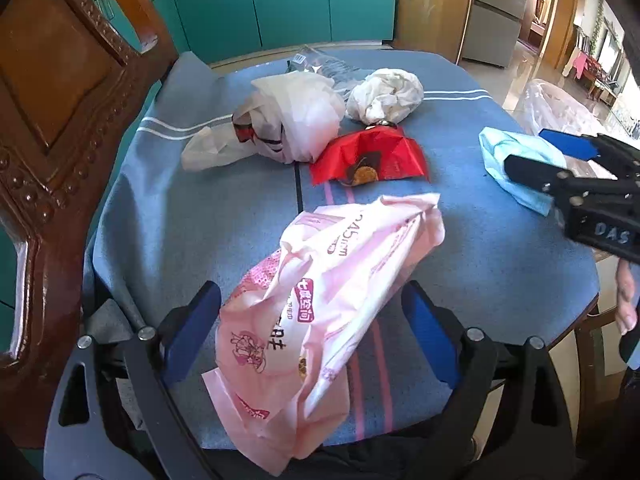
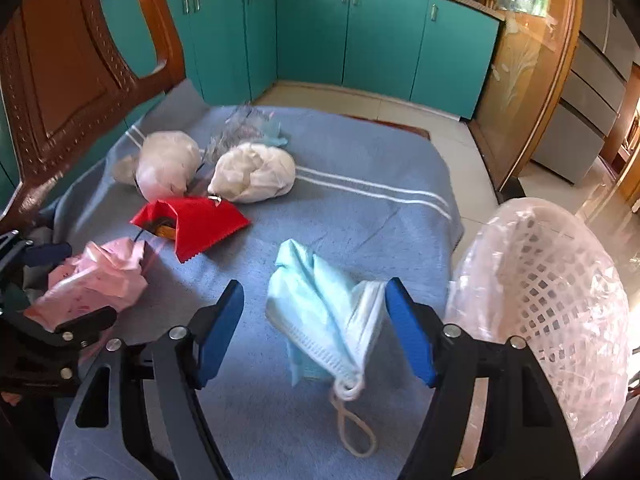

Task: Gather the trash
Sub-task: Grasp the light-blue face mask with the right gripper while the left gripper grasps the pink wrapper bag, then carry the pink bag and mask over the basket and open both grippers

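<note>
Between each hand-held gripper's parted pads lie a crumpled pink bag (image 1: 320, 300) and a creased blue mask (image 2: 320, 316)

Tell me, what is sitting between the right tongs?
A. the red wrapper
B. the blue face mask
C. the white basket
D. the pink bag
B: in the right wrist view the crumpled mask lies on the blue cloth between the open right tongs, whose pads do not press on it.
</note>
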